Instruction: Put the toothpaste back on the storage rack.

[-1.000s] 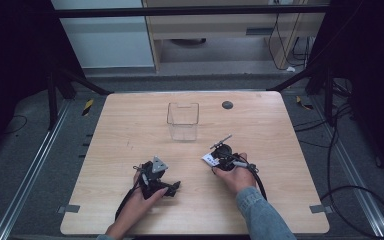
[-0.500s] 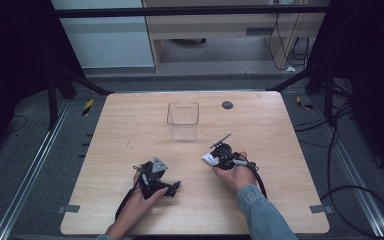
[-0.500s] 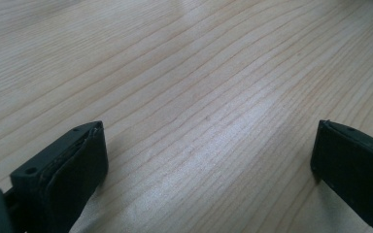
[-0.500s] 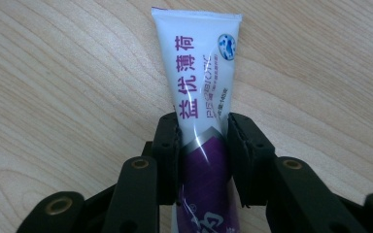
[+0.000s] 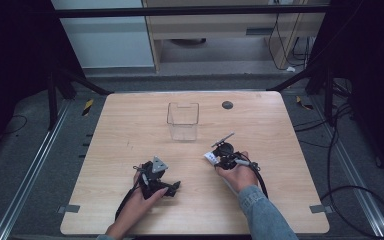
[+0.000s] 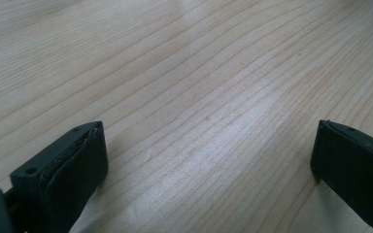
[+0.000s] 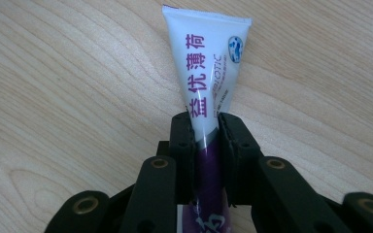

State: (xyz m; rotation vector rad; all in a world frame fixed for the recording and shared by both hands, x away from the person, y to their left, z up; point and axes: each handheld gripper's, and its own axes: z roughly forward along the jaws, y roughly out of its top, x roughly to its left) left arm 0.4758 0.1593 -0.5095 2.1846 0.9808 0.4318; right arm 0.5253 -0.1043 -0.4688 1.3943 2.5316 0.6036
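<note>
Pinching a toothpaste tube (image 7: 209, 77), my right tongs (image 7: 206, 131) have it squeezed between both black pads partway along its body. Tube: white upper half with purple characters and a small blue round mark near the flat crimped end; lower half purple where it runs back under the tongs. In the high view the tube (image 5: 210, 157) shows as a small white patch at the tong tips, right of centre on the counter (image 5: 130, 125), nearer me than the clear plastic container (image 5: 183, 121).

Against a second ago: neither hand has shifted and the tube sits where it was. The right tongs have just been closing, with the tube between them.

Orientation: the tube's long axis runs in line with the tongs, crimped end pointing away from them, lying low over the wood. In the high view that end aims left.

Left tongs (image 6: 209, 160): spread wide, over bare wood.
</note>
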